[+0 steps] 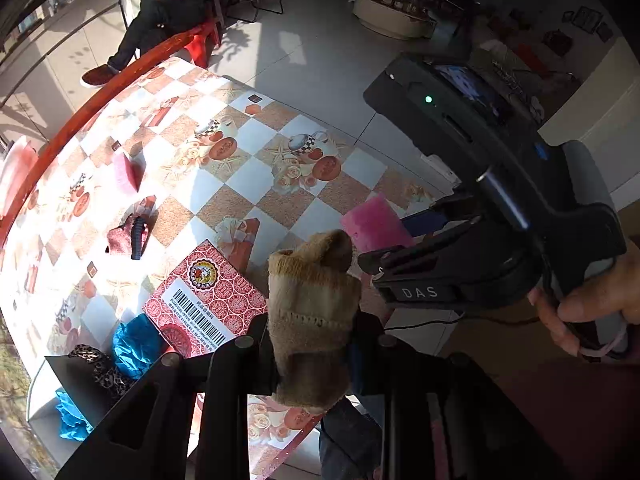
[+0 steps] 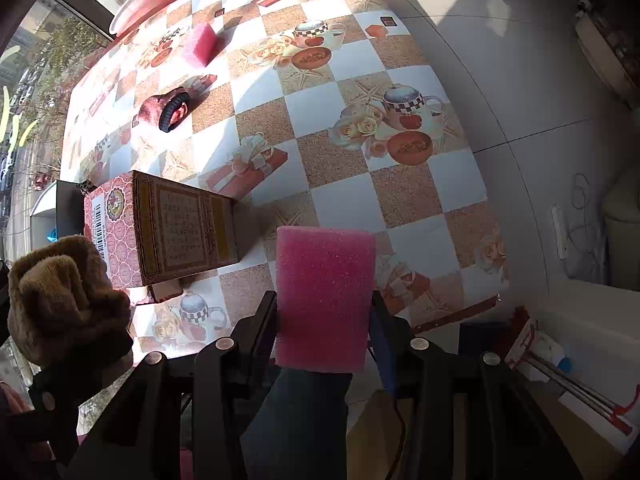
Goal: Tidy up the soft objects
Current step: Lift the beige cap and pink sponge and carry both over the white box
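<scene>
My left gripper [image 1: 312, 344] is shut on a folded tan fuzzy sock [image 1: 312, 312], held above the table's near edge; the same sock [image 2: 60, 296] shows at the left of the right wrist view. My right gripper [image 2: 326, 320] is shut on a pink sponge [image 2: 324, 296], also seen from the left wrist as the pink sponge [image 1: 372, 224] beside the right gripper [image 1: 404, 248]. A second pink sponge [image 1: 126, 170] [image 2: 200, 44] and a dark red cloth bundle with a black band [image 1: 128, 236] [image 2: 166, 110] lie on the checkered tablecloth [image 2: 340, 200].
A red patterned box [image 1: 204, 300] [image 2: 168, 228] stands near the table's front. A black bin [image 1: 92, 384] beside it holds leopard-print cloth [image 1: 100, 364] and blue cloth [image 1: 134, 344]. A pink plate [image 2: 144, 0] sits far back. A person [image 1: 168, 8] sits on a red chair beyond the table.
</scene>
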### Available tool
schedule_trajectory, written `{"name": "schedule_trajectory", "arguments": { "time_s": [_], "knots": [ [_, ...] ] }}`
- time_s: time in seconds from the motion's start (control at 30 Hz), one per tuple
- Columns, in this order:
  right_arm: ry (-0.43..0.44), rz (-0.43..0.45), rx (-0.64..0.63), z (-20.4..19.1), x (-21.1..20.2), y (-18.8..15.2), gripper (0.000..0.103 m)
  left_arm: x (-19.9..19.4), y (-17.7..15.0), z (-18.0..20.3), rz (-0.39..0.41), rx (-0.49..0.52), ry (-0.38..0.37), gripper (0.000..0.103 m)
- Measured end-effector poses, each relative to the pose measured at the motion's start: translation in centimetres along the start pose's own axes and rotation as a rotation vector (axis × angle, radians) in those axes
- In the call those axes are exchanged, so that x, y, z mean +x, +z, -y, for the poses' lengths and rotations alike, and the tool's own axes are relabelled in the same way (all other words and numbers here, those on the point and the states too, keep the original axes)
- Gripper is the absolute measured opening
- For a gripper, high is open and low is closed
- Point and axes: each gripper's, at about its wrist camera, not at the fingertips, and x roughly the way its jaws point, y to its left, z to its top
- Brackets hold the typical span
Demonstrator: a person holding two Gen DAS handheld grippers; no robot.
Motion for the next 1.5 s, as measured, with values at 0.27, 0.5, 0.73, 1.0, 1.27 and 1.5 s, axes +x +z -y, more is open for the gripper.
{"name": "schedule_trajectory", "arguments": {
  "time_s": [0.27, 0.5, 0.73, 1.0, 1.27, 1.5],
  "knots": [
    [0.048, -0.083, -0.121, -4.7, 1.8, -2.9, 0.045, -1.2, -5.2, -1.5, -0.01, -0.047, 0.048, 0.027],
    [0.069, -0.129, -0.289, -9.4, 2.3, -4.1, 0.045, -3.0, -8.7, -4.3, 0.015, -0.158, 0.144, 0.027],
    [0.082, -0.155, -0.46, -14.4, 2.2, -4.8, 0.045, -5.2, -12.5, -7.7, 0.041, -0.338, 0.221, 0.027],
    [0.092, -0.177, -0.64, -20.2, 1.7, -5.4, 0.045, -7.4, -16.5, -10.9, 0.073, -0.52, 0.294, 0.027],
    [0.088, -0.186, -0.777, -24.7, 1.3, -5.9, 0.045, -8.4, -20.4, -13.6, 0.09, -0.694, 0.339, 0.027],
    [0.086, -0.184, -0.837, -27.8, 1.0, -6.0, 0.045, -8.6, -23.7, -15.1, 0.081, -0.817, 0.372, 0.027]
  ]
}}
